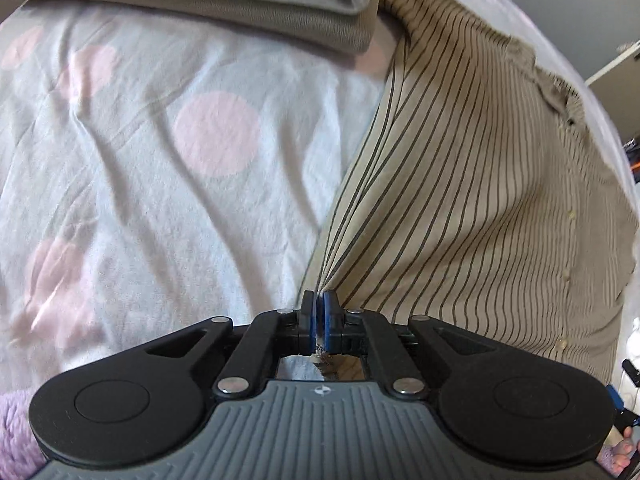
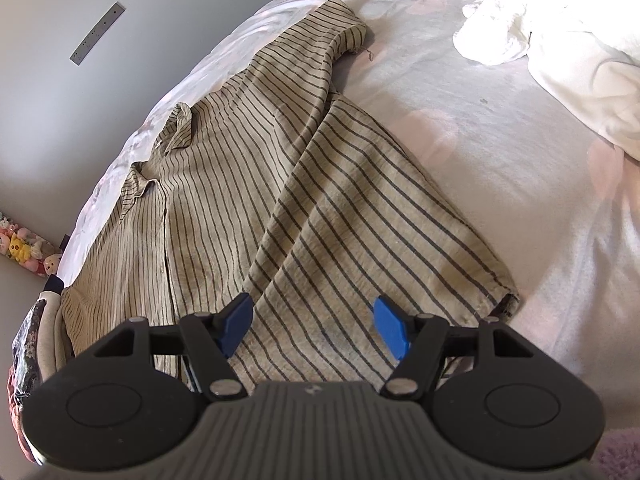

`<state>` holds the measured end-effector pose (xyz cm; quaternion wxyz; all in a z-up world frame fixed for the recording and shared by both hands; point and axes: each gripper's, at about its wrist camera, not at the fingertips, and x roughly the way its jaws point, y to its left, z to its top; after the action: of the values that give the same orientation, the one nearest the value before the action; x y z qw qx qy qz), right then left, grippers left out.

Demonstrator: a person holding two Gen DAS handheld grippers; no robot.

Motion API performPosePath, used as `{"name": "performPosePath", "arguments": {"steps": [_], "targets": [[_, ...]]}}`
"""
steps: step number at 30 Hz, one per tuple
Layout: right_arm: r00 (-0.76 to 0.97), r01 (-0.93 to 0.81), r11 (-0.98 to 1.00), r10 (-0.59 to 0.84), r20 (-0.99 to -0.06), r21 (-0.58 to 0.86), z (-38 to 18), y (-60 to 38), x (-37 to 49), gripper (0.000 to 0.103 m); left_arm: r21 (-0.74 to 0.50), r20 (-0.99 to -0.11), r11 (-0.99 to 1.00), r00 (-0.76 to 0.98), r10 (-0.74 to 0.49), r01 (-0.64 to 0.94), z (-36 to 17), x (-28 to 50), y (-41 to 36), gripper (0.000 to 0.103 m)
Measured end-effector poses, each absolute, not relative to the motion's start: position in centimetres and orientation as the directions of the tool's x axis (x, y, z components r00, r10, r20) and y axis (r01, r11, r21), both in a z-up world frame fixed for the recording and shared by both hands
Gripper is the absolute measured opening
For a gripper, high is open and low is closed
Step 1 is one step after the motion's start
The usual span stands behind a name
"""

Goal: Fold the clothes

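Striped shirt (image 1: pixel 472 184) edge is being pinched by left fingers (image 1: pixel 319 312); right fingers (image 2: pixel 312 326) are being held open above it; fold-over judged next.

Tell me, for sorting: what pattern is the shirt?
Beige shirt with thin dark stripes; right wrist view shows it best.

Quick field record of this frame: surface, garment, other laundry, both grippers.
surface: bedsheet, pale with pink dots
garment: striped shirt, beige with dark stripes, spread out on the sheet, collar away from the grippers
folded stack: folded clothes, grey and tan, at the far edge, left of the shirt
loose laundry: white garment, crumpled, apart from the shirt
left gripper: jaws shut on the shirt's edge
right gripper: jaws open above the shirt, gripping nothing
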<state>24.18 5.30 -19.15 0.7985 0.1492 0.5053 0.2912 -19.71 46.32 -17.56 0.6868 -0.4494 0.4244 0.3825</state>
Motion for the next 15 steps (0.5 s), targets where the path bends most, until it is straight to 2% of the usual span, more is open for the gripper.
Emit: {"name": "performPosePath", "arguments": {"steps": [3,7,11,15], "targets": [[0.320,-0.302,0.775,0.631,-0.707,0.555,-18.7,4.6,24.4,0.070,-0.327,-0.921,0.272,0.370,0.124,-0.905,-18.0,-20.3,46.6,0.002],[0.319,-0.293,0.755,0.655,-0.685,0.587,-16.7,2.6,25.9,0.070,-0.440,-0.871,0.219,0.473,0.131,-0.871,-18.0,-21.9,46.8,0.003],[0.340,-0.398,0.819,0.550,-0.763,0.413,-15.1,1.0,27.9,0.070,-0.473,-0.846,0.204,0.506,0.167,-0.857,-17.7,-22.2,47.1,0.012],[0.320,-0.478,0.833,0.460,-0.828,0.278,-16.0,-0.7,29.5,0.064,-0.470,-0.846,0.188,0.501,0.182,-0.863,-17.9,-21.9,47.5,0.013]]}}
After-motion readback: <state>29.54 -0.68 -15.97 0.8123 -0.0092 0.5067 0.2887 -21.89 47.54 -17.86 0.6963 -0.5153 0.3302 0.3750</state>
